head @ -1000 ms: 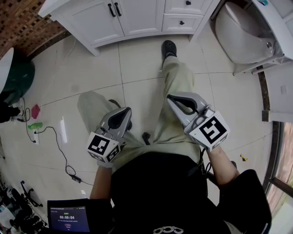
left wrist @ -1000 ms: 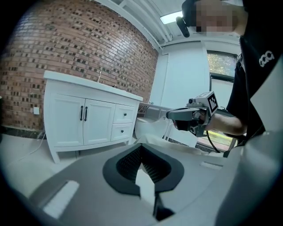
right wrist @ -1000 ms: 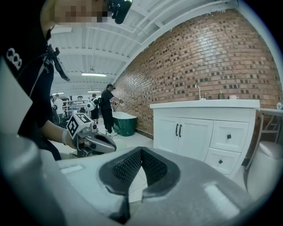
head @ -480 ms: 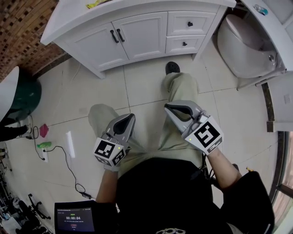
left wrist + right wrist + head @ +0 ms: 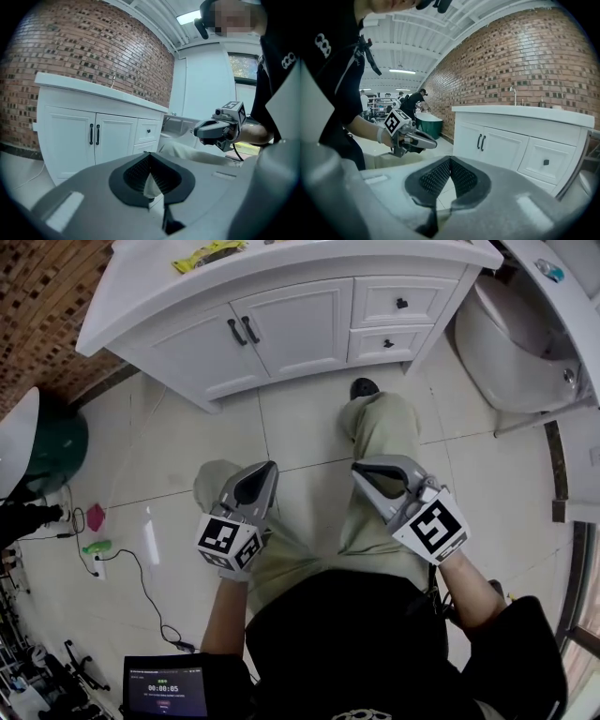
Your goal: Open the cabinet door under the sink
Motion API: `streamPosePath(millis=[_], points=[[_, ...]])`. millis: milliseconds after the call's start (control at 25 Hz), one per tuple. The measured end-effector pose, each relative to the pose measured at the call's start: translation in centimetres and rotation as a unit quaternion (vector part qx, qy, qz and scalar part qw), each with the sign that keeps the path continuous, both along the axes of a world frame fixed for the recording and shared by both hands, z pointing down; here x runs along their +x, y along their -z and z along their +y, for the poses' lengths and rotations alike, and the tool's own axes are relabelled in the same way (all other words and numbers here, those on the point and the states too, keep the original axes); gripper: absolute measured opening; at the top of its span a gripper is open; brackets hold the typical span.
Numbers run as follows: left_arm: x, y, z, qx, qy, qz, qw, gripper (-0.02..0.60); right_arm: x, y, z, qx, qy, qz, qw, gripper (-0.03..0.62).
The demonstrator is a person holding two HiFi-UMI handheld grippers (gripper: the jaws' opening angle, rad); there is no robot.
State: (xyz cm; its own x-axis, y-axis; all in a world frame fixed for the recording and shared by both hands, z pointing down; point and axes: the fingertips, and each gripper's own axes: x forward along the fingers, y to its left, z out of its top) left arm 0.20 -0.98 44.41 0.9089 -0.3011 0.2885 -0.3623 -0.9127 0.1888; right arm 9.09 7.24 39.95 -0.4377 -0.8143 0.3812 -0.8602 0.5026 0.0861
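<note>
One white vanity [image 5: 309, 268] ahead: two cabinet doors [image 5: 300, 329] under its top, both shut, with two drawers [image 5: 401, 302] stacked to their right and two black handles [image 5: 241, 331] where the doors meet. My two tools hang well short of the vanity, left gripper [image 5: 266, 469] and right gripper [image 5: 362, 471] each pressed together on nothing. Only the head view shows a yellow item [image 5: 208, 253] on the vanity top; only the right gripper view shows the faucet [image 5: 513, 95].
</note>
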Motion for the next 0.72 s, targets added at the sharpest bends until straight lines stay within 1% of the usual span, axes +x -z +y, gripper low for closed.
streamPosePath(millis=[320,480,720], points=[[2.4,-0.2,-5.0,0.011,0.036,-0.007,0.9993,0.017,2.9,0.5,-3.3,0.002,0.024,-0.001,1.000,-0.009],[3.7,-0.8,-8.6,0.016,0.065,-0.007,0.9978,0.017,4.6,0.5,-5.1,0.001,0.031,0.000,1.000,-0.009],[5.6,-1.4,-14.4,0.029,0.102,-0.013,0.9942,0.017,6.7,0.4,-8.2,0.003,0.036,-0.010,0.999,-0.009]])
